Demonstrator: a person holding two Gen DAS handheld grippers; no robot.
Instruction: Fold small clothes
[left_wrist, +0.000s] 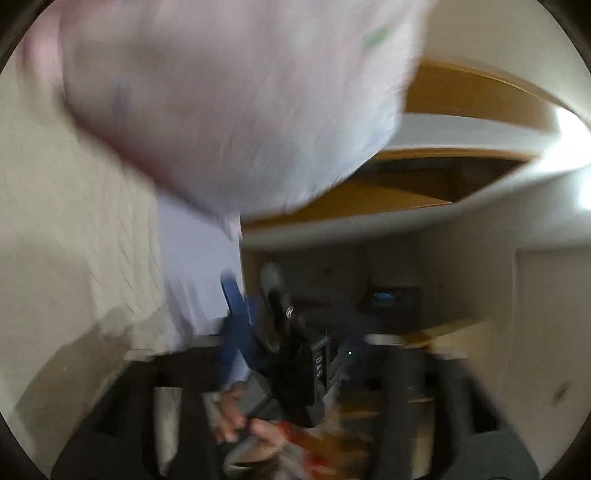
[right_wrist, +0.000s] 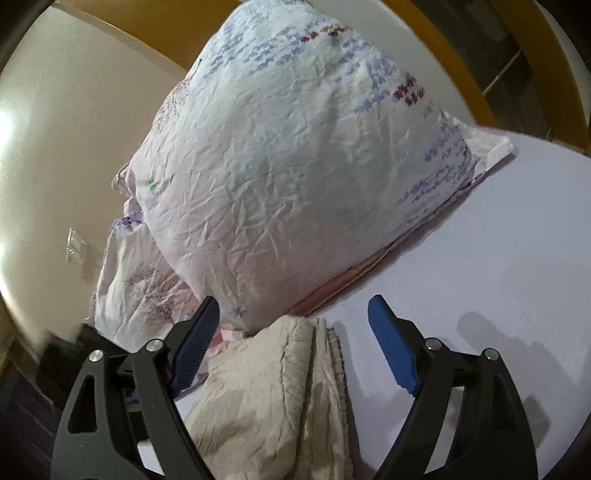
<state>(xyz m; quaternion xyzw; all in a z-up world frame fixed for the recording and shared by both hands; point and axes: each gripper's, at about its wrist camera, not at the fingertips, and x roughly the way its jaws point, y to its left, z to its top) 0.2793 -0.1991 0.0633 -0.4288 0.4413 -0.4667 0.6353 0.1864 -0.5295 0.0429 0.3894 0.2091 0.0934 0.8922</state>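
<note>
A folded beige crinkled garment (right_wrist: 273, 391) lies on the pale sheet (right_wrist: 480, 266), its top edge against a flowered pillow (right_wrist: 295, 155). My right gripper (right_wrist: 293, 325) is open, its blue-padded fingers (right_wrist: 194, 341) on either side of the garment, just above it. The left wrist view is badly blurred. In it beige cloth (left_wrist: 74, 240) fills the left side and the pillow (left_wrist: 229, 103) fills the top. The other hand-held gripper (left_wrist: 266, 295), with a blue pad and black frame, shows low in the middle with a hand (left_wrist: 258, 428) on it. My left gripper's own fingers do not show.
A second flowered pillow (right_wrist: 136, 288) lies to the left behind the garment. A wooden headboard or bed frame (right_wrist: 461, 74) curves behind the pillows. A cream wall with a switch plate (right_wrist: 75, 251) stands left. Dark floor (right_wrist: 22, 424) lies beyond the bed's left edge.
</note>
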